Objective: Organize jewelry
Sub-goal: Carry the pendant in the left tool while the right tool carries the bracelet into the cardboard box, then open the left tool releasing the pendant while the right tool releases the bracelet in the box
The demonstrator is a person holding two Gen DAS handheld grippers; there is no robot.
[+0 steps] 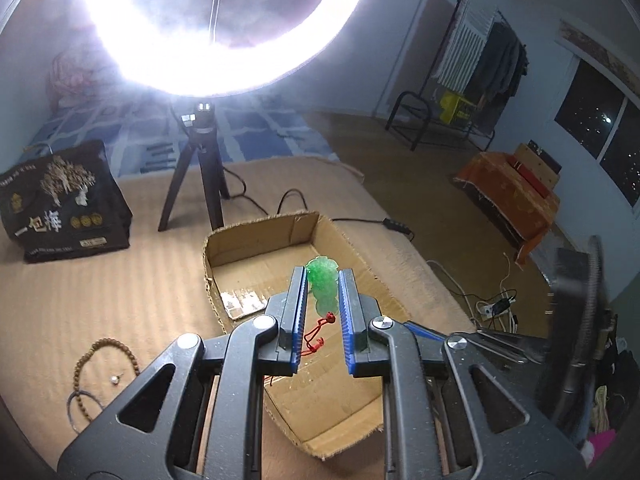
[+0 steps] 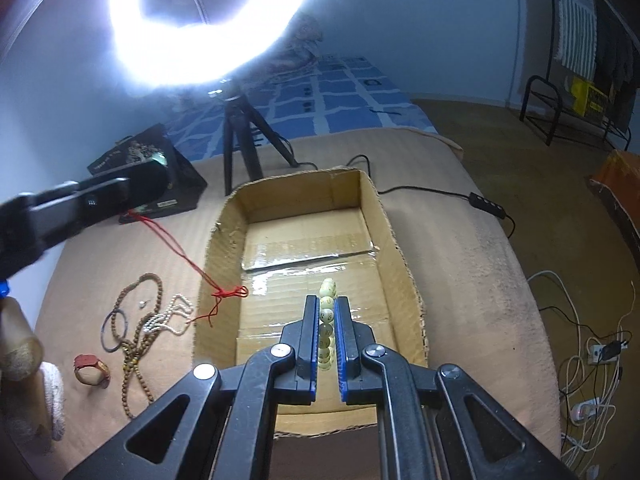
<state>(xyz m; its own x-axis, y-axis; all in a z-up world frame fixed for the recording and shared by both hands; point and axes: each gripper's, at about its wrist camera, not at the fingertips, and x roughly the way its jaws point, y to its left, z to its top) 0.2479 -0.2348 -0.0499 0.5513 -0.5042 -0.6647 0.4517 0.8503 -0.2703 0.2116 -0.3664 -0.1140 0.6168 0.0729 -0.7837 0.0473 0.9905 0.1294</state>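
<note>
The left gripper [image 1: 323, 280] pinches a green pendant [image 1: 322, 286] and the right gripper [image 2: 326, 308] clamps a pale bead string [image 2: 327, 320] over the cardboard box [image 2: 384, 216]; lower both before releasing.

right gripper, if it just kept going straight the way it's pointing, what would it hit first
Most likely the taped floor of the cardboard box. The right gripper, jaws shut on a pale bead bracelet, points down into the open box, and nothing else shows ahead of it. Depth is hard to judge through the fisheye.

Left gripper [image 1: 323, 280] and right gripper [image 2: 327, 312] both clamped, angled downward.
</note>
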